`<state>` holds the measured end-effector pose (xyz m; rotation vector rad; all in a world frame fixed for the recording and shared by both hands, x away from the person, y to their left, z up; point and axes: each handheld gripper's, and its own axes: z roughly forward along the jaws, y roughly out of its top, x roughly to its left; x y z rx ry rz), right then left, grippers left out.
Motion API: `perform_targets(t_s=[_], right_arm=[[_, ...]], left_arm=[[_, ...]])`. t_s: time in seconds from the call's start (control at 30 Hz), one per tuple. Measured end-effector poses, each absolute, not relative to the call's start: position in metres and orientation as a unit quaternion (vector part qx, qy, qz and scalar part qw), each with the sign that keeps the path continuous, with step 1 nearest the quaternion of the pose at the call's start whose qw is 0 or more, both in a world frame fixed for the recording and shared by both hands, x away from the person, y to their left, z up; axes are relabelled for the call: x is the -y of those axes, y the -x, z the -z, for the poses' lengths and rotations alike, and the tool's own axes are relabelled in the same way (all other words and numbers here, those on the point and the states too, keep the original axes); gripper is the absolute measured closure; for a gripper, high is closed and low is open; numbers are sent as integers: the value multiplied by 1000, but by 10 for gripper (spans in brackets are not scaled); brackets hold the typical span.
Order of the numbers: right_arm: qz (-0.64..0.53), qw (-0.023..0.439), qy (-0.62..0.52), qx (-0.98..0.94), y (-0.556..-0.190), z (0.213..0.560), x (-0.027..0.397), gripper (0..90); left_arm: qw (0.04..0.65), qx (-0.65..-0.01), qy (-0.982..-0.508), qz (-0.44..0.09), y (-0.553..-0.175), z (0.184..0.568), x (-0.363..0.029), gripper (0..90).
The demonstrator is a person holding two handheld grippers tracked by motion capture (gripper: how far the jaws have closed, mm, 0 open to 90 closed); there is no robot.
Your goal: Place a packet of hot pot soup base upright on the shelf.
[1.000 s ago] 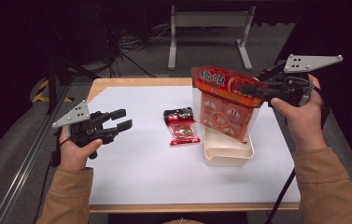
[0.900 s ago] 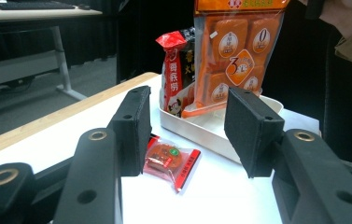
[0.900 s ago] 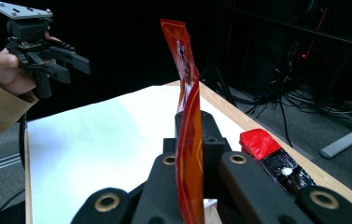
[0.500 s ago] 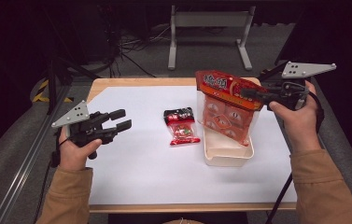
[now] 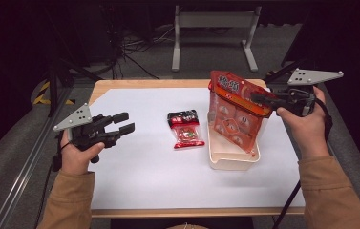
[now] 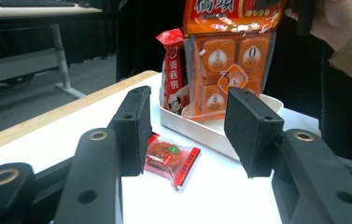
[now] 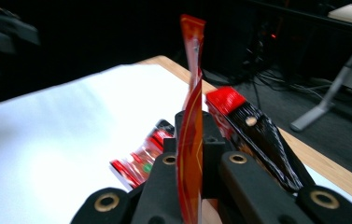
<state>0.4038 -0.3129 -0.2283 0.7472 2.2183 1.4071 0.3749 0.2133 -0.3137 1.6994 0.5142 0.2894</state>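
Over the cream plastic tray point(image 5: 232, 160), right gripper point(image 5: 263, 99) is clamping orange snack bag point(image 5: 232, 114), probably lowering it in; release next. Left gripper point(image 5: 122, 123) is idling agape.

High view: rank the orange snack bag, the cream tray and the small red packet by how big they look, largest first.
1. orange snack bag, held upright by the right gripper, bottom end in the tray.
2. cream tray; partly hidden behind the bag, so close to first and unsure.
3. small red packet, flat on the white sheet, clearly smallest.
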Motion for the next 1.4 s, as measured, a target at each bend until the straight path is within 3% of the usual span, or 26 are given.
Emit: perform_targets(t_s=[1.17,1.27,1.4], right_arm=[[-506,152,-299,-795,-421,278,313,899],[-510,149,-301,-792,-421,281,314,900],[-508,145,-313,-789,-421,288,319,899]], left_arm=[[619,-225,-743,-118,-379,318,-211,514],[618,-231,-743,-115,-380,319,-210,473],[614,-246,-742,-109,-385,323,-205,295]])
